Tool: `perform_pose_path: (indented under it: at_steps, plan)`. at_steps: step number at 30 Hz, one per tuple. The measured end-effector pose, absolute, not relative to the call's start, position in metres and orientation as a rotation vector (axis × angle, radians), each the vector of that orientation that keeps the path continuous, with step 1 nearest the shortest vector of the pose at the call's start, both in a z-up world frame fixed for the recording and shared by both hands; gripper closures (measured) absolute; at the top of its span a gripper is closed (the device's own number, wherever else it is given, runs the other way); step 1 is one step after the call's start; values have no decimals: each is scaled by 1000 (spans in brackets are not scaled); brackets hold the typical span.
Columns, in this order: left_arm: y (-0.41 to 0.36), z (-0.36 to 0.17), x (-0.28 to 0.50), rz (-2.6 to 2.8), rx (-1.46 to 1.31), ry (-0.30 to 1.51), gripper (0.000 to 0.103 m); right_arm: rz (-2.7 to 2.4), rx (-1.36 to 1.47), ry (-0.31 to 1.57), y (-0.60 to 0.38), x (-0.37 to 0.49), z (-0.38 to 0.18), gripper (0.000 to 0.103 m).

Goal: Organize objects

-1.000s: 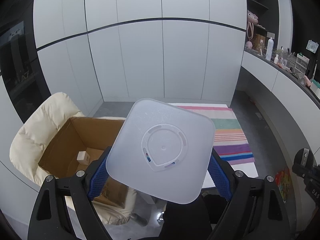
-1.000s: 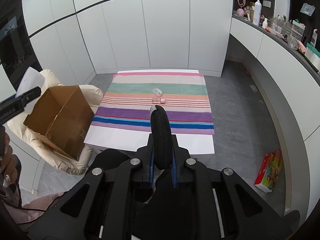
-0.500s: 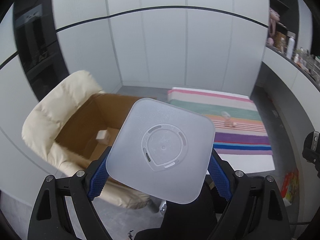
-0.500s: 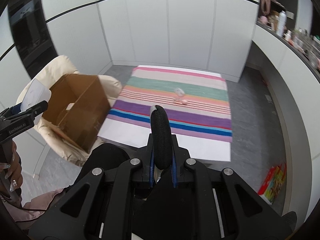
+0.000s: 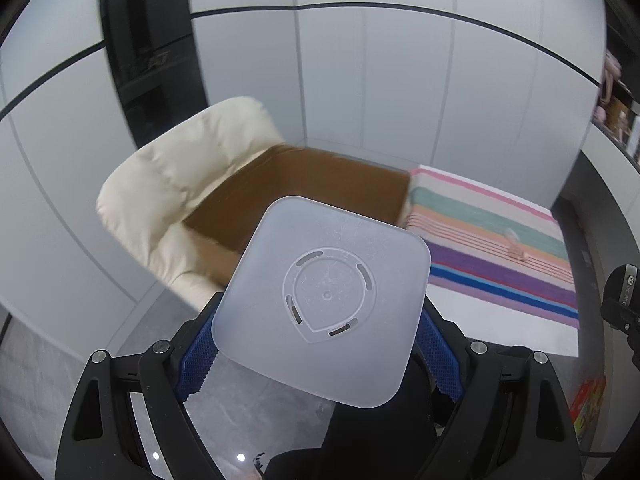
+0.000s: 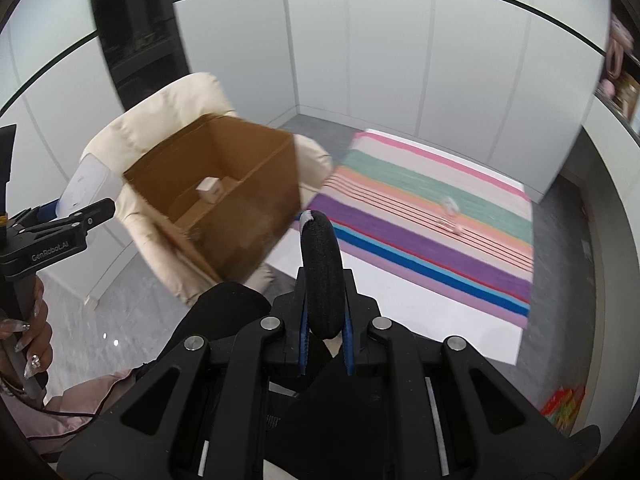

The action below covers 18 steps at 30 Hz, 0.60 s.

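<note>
Gripping translucent lid (image 5: 326, 300), left claw (image 5: 320, 344); right claw (image 6: 324, 280) clamps black pad; cardboard box (image 6: 224, 200) holds small carton (image 6: 209, 190).

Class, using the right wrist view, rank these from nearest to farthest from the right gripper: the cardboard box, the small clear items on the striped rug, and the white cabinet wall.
1. Cardboard box: to the left of the right gripper, on the cream chair.
2. Small clear items: ahead and to the right, on the striped rug.
3. White cabinet wall: at the back, beyond the rug.

Black left gripper (image 5: 320, 344) – blue pads, silver screws; hand (image 6: 28, 344) – long decorated nails.
</note>
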<state>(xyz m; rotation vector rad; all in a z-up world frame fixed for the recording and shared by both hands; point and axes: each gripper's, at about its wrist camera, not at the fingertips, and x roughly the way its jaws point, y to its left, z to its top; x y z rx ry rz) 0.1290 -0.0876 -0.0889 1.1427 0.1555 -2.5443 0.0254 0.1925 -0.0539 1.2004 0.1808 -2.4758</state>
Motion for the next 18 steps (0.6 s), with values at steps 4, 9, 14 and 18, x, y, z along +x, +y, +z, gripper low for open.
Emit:
perform_pose_path:
  at_steps: [4,9,14,18]
  plan:
    - [-107,-91,141,-2501,1137,188,14,-2412,1210,214,166,23,-62,90]
    - [-121,-92,147,-2472,1131,211,14,-2362,1200,238,145,21,-68,90]
    - [-126,-93,145,-2462,1132,221,14,-2330,1221,236,131,13,-79,90]
    - [-129,-96,140,-2453,1144,227,14,-2311,1240,237,121,7,-87,90]
